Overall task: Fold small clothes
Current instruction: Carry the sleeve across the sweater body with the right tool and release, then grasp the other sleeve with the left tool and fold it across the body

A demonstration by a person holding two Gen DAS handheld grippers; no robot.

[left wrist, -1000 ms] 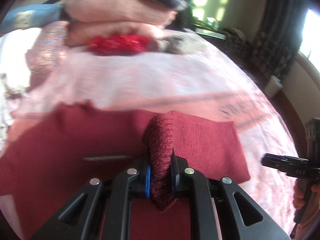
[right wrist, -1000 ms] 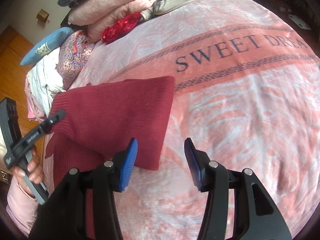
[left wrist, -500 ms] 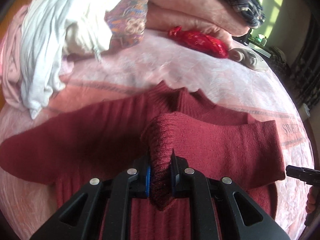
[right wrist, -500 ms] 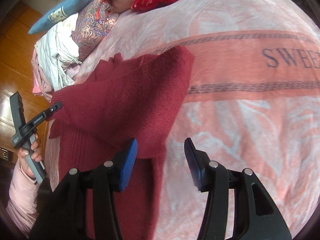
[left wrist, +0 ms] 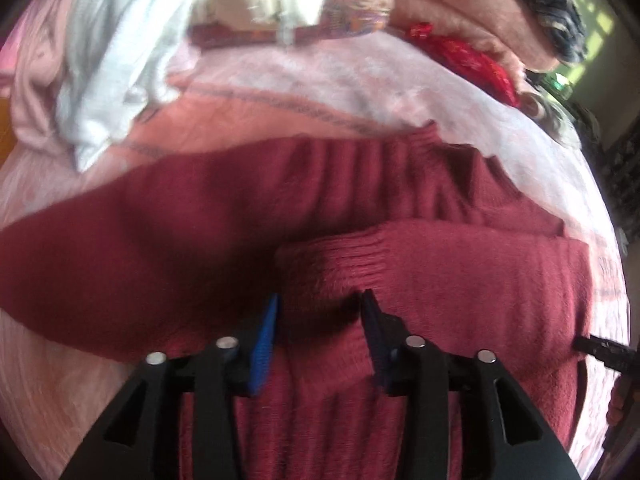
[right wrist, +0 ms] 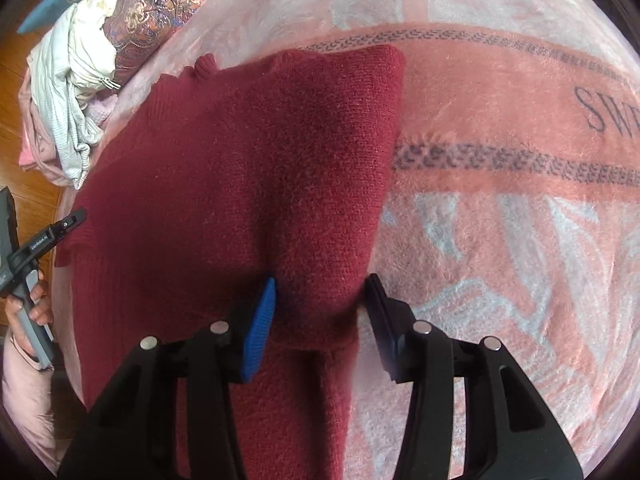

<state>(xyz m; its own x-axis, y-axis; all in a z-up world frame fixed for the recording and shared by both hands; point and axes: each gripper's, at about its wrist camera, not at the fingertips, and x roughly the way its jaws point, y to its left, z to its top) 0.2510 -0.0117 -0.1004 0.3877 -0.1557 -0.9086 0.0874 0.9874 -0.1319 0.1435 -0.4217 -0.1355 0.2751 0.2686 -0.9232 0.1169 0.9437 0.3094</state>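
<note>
A pink blanket (right wrist: 500, 240) with dark lettering is covering the bed, and a dark red sweater (right wrist: 248, 168) is lying across its left half, neck toward the far pillows, one sleeve (left wrist: 460, 276) already lying folded across the body and the other sleeve (left wrist: 100, 248) spreading flat to the left. Beyond it, a heap of white and pale pink clothes (right wrist: 68, 92), a patterned cushion (right wrist: 156, 8), stacked pink blankets (left wrist: 460, 12) and a small red bundle (left wrist: 468, 56) are crowding the head of the bed. The left gripper (left wrist: 320, 316) is hovering wide open just above the ribbed cuff of the folded sleeve, gripping nothing, its blue pad to one side and its dark pad to the other. The right gripper (right wrist: 320, 296) is likewise standing wide open and empty at the sweater's right edge, one finger over the knit and the other over the blanket; whether the tips are touching the cloth cannot be told. From here the loose sleeve is looking liable to slide or spring open, since nothing is pinning it, and a careless closing of the right gripper is risking a pinch of blanket along with the knit, dragging the whole fold crooked. The soft wool is also likely to bunch if only the top layer is caught.
</note>
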